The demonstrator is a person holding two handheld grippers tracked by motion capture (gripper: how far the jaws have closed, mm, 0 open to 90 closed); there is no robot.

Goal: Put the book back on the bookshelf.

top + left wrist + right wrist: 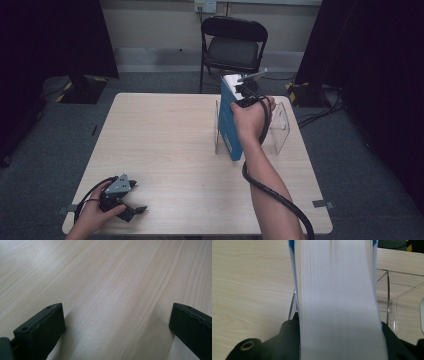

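A thick blue book (229, 125) stands upright on the table, inside a clear acrylic stand (281, 131). My right gripper (244, 94) comes down on the book's top from above, jaws on either cover. In the right gripper view the white page edge of the book (337, 290) runs up between the two black jaws of the right gripper (338, 340), which press on its sides. The clear stand (390, 296) shows just to the right of it. My left gripper (131, 209) rests on the table near the front left corner, open, with bare wood between the jaws of the left gripper (117, 322).
The light wooden table (165, 135) is bare between the two hands. A black folding chair (234, 47) stands behind the far edge. Dark curtains hang at both sides, and cables lie on the floor at the right.
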